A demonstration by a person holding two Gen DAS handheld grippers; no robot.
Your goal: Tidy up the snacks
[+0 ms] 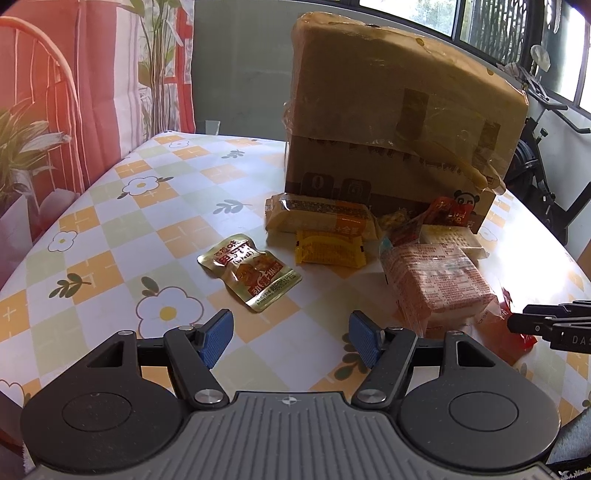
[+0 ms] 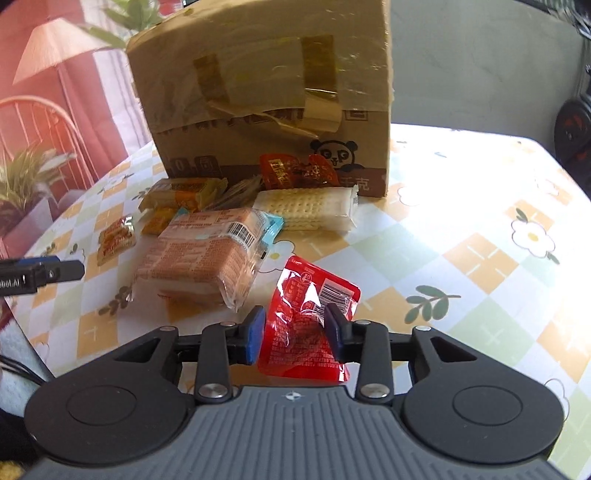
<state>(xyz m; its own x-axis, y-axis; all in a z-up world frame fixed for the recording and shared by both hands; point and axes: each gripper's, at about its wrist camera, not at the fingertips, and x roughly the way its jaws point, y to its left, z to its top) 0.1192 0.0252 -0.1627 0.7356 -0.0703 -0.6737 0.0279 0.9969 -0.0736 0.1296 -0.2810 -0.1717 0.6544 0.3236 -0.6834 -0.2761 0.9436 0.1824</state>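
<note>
Two grippers here: left gripper (image 1: 291, 341) hangs wide apart over the tablecloth (image 1: 110, 229), gold packet (image 1: 251, 275) just ahead. Right gripper (image 2: 295, 334) straddles the red pouch (image 2: 308, 321), long axis running away toward the cardboard box (image 2: 266, 103); pads look nearly clamped, hard to tell.

Bright daylight is coming in through the windows (image 1: 480, 22) behind my big box (image 1: 399, 110). It is washing the table (image 2: 480, 177) white on my right side. Shiny wrappers are glinting. My pictures are bending at the edges, and the far corners are looking soft and blurry.
</note>
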